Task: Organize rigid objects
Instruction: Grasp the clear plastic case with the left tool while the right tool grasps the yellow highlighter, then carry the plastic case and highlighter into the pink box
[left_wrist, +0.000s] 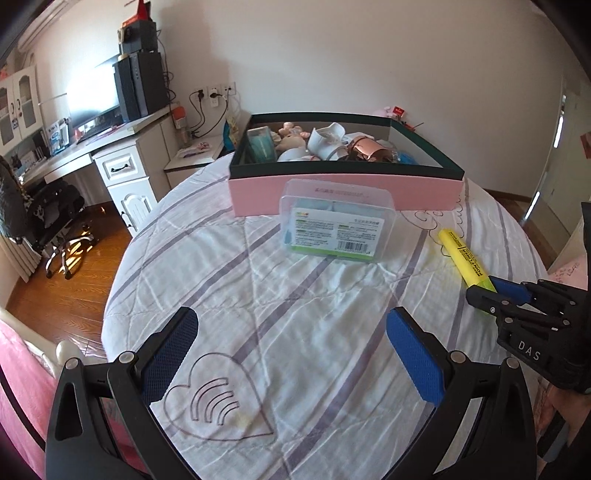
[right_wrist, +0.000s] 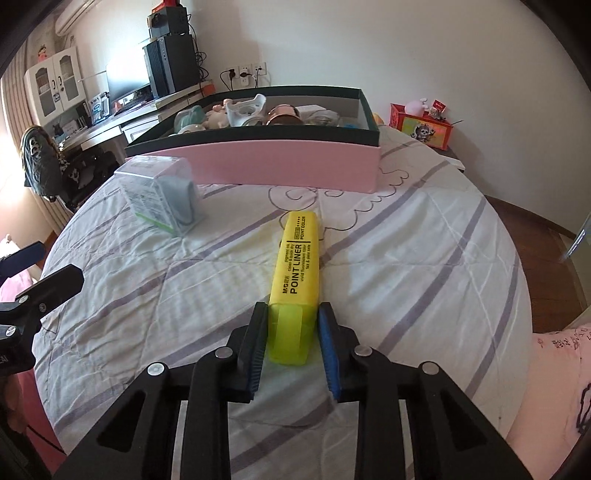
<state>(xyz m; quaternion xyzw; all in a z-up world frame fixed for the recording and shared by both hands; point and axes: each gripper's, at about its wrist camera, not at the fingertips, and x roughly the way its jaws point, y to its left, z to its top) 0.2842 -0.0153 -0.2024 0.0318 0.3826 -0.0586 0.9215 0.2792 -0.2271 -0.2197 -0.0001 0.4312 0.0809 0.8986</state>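
A yellow highlighter (right_wrist: 297, 266) lies on the white striped bedspread, pointing toward the pink storage box (right_wrist: 258, 162). My right gripper (right_wrist: 291, 314) is shut on its translucent cap end, one pad against each side. The left wrist view shows the highlighter (left_wrist: 463, 258) at the right with the right gripper (left_wrist: 484, 291) on its near end. My left gripper (left_wrist: 291, 354) stands open over bare bedspread, nothing between its fingers. A clear plastic case (left_wrist: 336, 221) with a green label stands ahead of it, against the pink box (left_wrist: 340, 192). The box holds several small items.
The bed's rounded edge drops to a wooden floor on the left and right. A white desk (left_wrist: 122, 162) with a monitor and a black swivel chair (left_wrist: 55, 218) stand at the left. A red box (right_wrist: 421, 125) sits behind the bed. The left gripper (right_wrist: 44, 269) shows at the left edge.
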